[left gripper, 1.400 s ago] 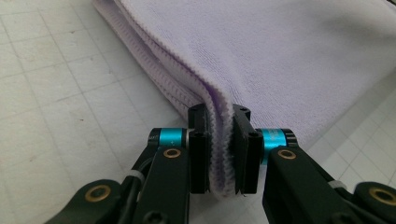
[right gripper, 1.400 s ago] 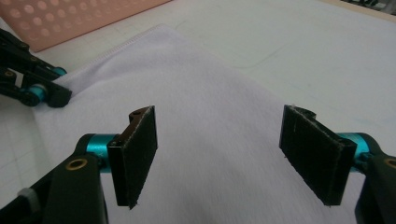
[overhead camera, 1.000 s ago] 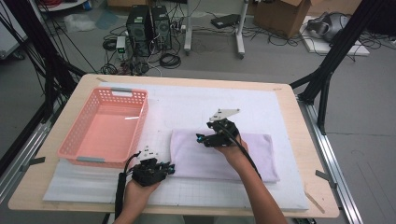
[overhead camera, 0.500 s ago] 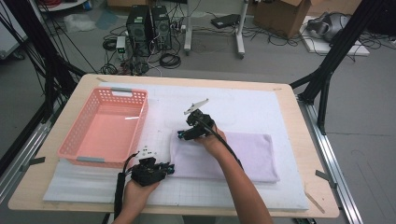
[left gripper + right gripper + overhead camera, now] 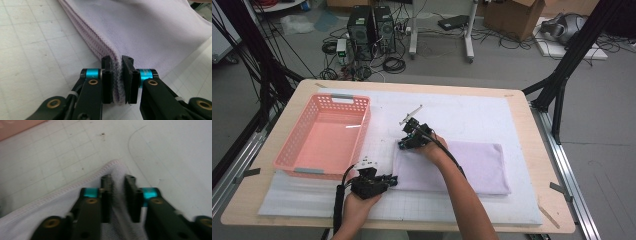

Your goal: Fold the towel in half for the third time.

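Gripping the near left corner of the folded lilac towel (image 5: 452,167), the left tool (image 5: 388,180) sits at about 7 o'clock on the tabletop (image 5: 557,210), held by the person's left hand (image 5: 357,205). In the left gripper view its two black jaws are clamped on the towel's (image 5: 150,32) stacked, stitched edges, with several layers of hem pinched between them, while the rest of the cloth runs away toward 1 o'clock over the white gridded mat (image 5: 37,50).

The towel lies flat on that mat (image 5: 492,112), a little toward 5 o'clock of the tabletop's middle, its long side running from 9 to 3 o'clock.

Farther in, the right tool (image 5: 404,142) meets the towel's far left corner, the right hand (image 5: 429,150) and forearm reaching across the cloth from 6 o'clock. In the right gripper view the jaws are closed on that corner, a thin ridge of fabric (image 5: 117,182) rising between them and the rounded, stitched tip poking out just beyond toward 12 o'clock; this picture is somewhat blurred.

At 9 o'clock, just beside the towel's left end but apart from it, stands a pink plastic basket (image 5: 287,150) with slotted walls. Beyond the tabletop's far edge, at 12 o'clock, computer towers (image 5: 372,27) and loose cables sit on the floor.
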Demonstrator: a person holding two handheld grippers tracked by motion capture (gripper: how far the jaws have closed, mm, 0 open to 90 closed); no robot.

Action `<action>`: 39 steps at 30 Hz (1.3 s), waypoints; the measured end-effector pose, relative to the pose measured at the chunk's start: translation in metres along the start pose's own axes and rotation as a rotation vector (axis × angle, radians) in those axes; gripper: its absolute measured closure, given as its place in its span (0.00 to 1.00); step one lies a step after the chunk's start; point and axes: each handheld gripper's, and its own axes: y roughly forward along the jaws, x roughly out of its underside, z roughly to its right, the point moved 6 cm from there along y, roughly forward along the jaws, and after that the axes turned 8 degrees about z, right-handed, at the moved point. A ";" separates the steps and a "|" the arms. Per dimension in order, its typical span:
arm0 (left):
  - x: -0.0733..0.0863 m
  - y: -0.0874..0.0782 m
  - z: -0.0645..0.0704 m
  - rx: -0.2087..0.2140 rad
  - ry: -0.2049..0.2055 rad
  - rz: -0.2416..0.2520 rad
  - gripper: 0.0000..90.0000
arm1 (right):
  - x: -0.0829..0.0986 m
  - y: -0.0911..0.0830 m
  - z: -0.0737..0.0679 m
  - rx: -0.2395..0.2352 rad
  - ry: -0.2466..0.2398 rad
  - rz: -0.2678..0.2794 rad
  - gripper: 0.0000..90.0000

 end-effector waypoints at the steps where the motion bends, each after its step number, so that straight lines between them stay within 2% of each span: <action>1: 0.000 -0.001 0.000 -0.002 -0.003 0.002 0.90 | 0.000 0.000 0.000 -0.001 0.002 0.002 0.90; 4: -0.002 -0.007 0.002 -0.001 0.004 0.002 0.91 | -0.004 -0.002 -0.004 -0.003 -0.015 0.018 0.91; 7: -0.007 -0.014 0.004 0.010 0.001 0.030 0.92 | -0.012 -0.009 -0.012 -0.008 -0.036 0.070 0.91; 13: -0.026 -0.030 0.013 0.052 -0.001 0.112 0.92 | -0.028 -0.038 -0.020 -0.017 -0.059 0.198 0.91; 17: -0.034 -0.031 0.021 0.090 -0.015 0.138 0.92 | -0.030 -0.053 -0.019 -0.002 -0.073 0.239 0.91; 22: -0.044 -0.022 0.036 0.125 0.006 0.138 0.92 | -0.025 -0.066 -0.014 0.022 -0.072 0.248 0.91; 25: -0.051 -0.015 0.046 0.135 0.036 0.123 0.92 | -0.022 -0.076 -0.009 0.034 -0.063 0.260 0.91; 28: -0.058 -0.007 0.055 0.152 0.043 0.116 0.92 | -0.018 -0.085 -0.004 0.050 -0.060 0.264 0.91; 39: -0.069 0.031 0.088 0.188 0.087 0.058 0.91 | 0.008 -0.118 0.019 0.112 -0.028 0.288 0.90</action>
